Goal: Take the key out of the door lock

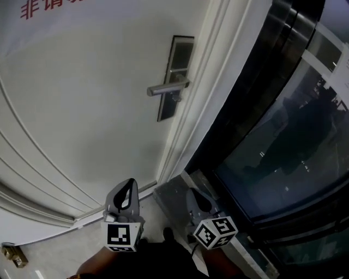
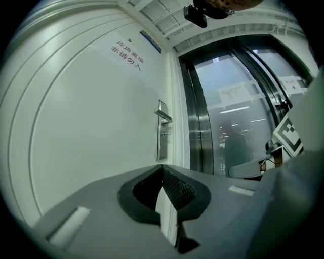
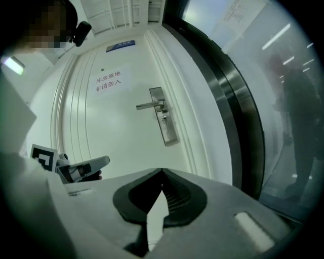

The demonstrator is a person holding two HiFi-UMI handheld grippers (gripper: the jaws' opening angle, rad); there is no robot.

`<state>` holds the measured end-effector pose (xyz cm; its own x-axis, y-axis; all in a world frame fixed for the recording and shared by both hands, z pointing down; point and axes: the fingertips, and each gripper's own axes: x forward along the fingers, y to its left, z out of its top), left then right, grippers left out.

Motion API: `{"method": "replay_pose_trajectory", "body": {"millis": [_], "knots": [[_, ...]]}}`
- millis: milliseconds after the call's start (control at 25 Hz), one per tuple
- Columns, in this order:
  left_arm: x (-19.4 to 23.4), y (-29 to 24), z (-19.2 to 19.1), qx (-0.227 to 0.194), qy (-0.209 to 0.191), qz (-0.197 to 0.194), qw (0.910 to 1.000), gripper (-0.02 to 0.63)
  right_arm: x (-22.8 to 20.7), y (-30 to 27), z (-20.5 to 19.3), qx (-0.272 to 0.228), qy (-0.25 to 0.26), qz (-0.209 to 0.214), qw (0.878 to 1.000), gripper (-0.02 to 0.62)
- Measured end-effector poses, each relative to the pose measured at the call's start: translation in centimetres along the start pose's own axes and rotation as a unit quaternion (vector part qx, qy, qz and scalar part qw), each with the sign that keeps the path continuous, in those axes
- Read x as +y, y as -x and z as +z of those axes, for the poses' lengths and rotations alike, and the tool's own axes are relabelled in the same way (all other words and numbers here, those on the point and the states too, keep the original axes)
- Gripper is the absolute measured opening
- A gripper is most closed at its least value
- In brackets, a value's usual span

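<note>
A white door carries a silver lock plate (image 1: 175, 76) with a lever handle (image 1: 165, 88). Just under the lever a small key (image 1: 176, 98) seems to sit in the lock; it also appears in the right gripper view as the key (image 3: 163, 120) and, tiny, in the left gripper view as the key (image 2: 164, 134). My left gripper (image 1: 131, 184) and right gripper (image 1: 194, 192) are held low, well short of the door. Both point toward the lock. The left gripper (image 2: 162, 167) and the right gripper (image 3: 162, 172) are shut with nothing between their tips.
Right of the door frame runs a dark metal post (image 1: 256, 71) and a glass wall (image 1: 294, 147). A sign with red characters (image 1: 49, 6) is on the door's upper part. A small brown object (image 1: 13, 255) lies on the floor at the left.
</note>
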<state>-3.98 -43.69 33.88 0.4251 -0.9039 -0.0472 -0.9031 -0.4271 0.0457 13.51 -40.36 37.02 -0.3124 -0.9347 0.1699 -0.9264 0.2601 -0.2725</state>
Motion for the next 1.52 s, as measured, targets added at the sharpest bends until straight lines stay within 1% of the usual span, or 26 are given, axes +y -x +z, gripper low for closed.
{"method": "replay_pose_trajectory", "body": {"millis": [120, 240, 320, 440, 480, 560, 640, 680, 760, 840, 960, 1080, 1160, 1240, 1360, 1520], "knots": [[0.7, -1.7, 0.4, 0.006, 0.0, 0.025, 0.9997, 0.018, -0.1, -2.8, 2.1, 0.0, -0.035, 0.043, 0.998, -0.009], [1.8, -3.4, 1.1, 0.004, 0.002, 0.054, 0.9985, 0.018, -0.1, -5.9, 4.8, -0.006, -0.095, 0.095, 0.991, -0.009], [2.4, -4.5, 1.9, 0.0, 0.002, 0.074, 0.9972, 0.018, -0.3, -8.0, 6.9, -0.012, -0.144, 0.135, 0.98, -0.009], [2.7, -6.5, 3.0, 0.001, -0.004, 0.097, 0.9952, 0.018, -0.2, -11.2, 10.8, -0.017, -0.205, 0.193, 0.96, -0.009], [2.8, -7.2, 3.4, 0.002, -0.006, 0.105, 0.9944, 0.018, -0.3, -12.2, 11.9, -0.016, -0.224, 0.206, 0.953, -0.009], [3.1, -8.3, 4.1, 0.004, -0.008, 0.124, 0.9922, 0.018, -1.0, -14.1, 13.5, -0.009, -0.27, 0.212, 0.939, -0.009], [3.3, -9.2, 4.8, 0.004, -0.009, 0.141, 0.9899, 0.018, -1.2, -15.7, 14.8, -0.005, -0.317, 0.218, 0.923, -0.009], [3.4, -9.6, 5.1, 0.003, -0.008, 0.149, 0.9888, 0.018, -1.2, -16.4, 15.4, -0.003, -0.337, 0.224, 0.914, 0.008], [3.6, -10.3, 5.7, 0.0, -0.008, 0.162, 0.9868, 0.02, -1.2, -17.7, 16.2, 0.002, -0.367, 0.24, 0.899, 0.026], [3.8, -10.9, 6.2, -0.001, -0.011, 0.172, 0.985, 0.02, -1.2, -18.9, 16.5, 0.011, -0.385, 0.247, 0.889, 0.029], [4.0, -11.6, 6.7, 0.001, -0.014, 0.185, 0.9827, 0.029, -1.3, -20.3, 16.6, 0.026, -0.407, 0.248, 0.879, 0.032], [4.0, -12.3, 7.1, 0.003, -0.021, 0.194, 0.9807, 0.031, -0.9, -21.1, 17.2, 0.032, -0.423, 0.258, 0.868, 0.032], [4.0, -12.5, 7.2, 0.005, -0.025, 0.199, 0.9796, 0.031, -0.7, -21.1, 17.4, 0.032, -0.428, 0.265, 0.864, 0.017], [4.0, -12.6, 7.1, 0.007, -0.026, 0.204, 0.9787, 0.031, -0.6, -21.0, 17.4, 0.035, -0.434, 0.272, 0.858, 0.02], [4.1, -12.7, 6.7, 0.012, -0.024, 0.209, 0.9775, 0.031, -0.7, -21.1, 17.3, 0.04, -0.443, 0.276, 0.852, 0.02], [4.2, -12.7, 6.6, 0.015, -0.021, 0.212, 0.9769, 0.031, -0.6, -20.9, 17.3, 0.041, -0.45, 0.277, 0.848, 0.021]]}}
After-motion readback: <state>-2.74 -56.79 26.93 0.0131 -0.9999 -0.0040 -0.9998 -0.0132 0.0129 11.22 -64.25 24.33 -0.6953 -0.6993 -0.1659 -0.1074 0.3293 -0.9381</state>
